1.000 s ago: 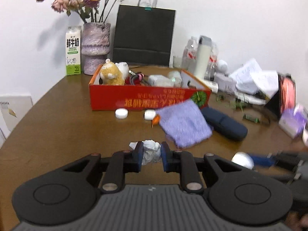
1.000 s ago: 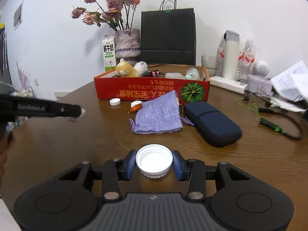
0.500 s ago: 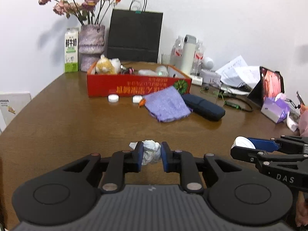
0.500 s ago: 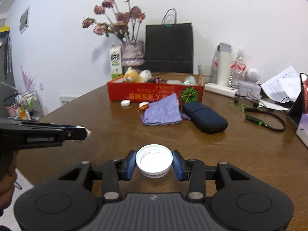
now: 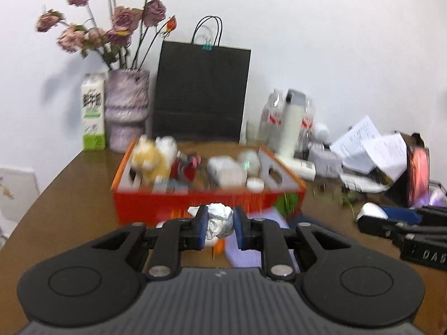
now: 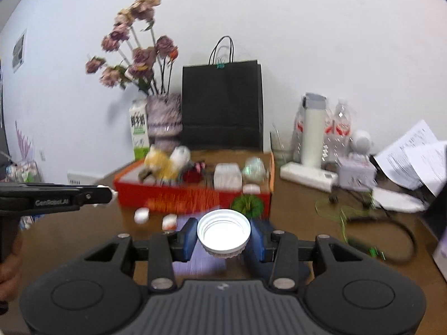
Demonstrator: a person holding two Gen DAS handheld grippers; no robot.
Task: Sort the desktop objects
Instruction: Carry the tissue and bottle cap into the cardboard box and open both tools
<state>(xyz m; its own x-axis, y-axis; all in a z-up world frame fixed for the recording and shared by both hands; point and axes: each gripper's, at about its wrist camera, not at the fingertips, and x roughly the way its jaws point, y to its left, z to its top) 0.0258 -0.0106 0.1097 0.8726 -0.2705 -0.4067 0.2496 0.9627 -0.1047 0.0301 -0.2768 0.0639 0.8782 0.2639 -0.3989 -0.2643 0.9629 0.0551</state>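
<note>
The left gripper (image 5: 220,227) is seen clamped on a crumpled white paper ball (image 5: 220,220), held just in front of the near wall of a red box (image 5: 173,205) on the brown table (image 5: 69,195). Toys and small items are seen blurred inside the box. A vase (image 5: 126,113) and a black bag (image 5: 201,92) stand at the far side. At the right edge the right gripper (image 5: 374,212) is seen.

In the right wrist view, the right gripper (image 6: 223,236) is closed on a white cap (image 6: 223,231), open side up, near the red box (image 6: 195,195). At the left, the left gripper (image 6: 111,194) is seen.
</note>
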